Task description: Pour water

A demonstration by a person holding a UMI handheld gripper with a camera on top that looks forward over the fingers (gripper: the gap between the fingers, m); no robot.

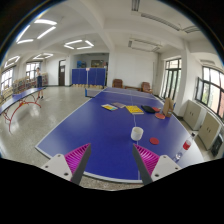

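The gripper [110, 160] has two dark, tapering fingers [78, 166], each faced on its inner side with a ribbed pink pad [74, 156].

The hand-held gripper [109, 165] hangs over the near edge of the large blue bench [90, 125]. Just ahead of its right finger stands a small white cup [137, 133]; further right sits a small red object [154, 141] (unclear what), and flat yellow sheets [132, 109] lie well beyond.
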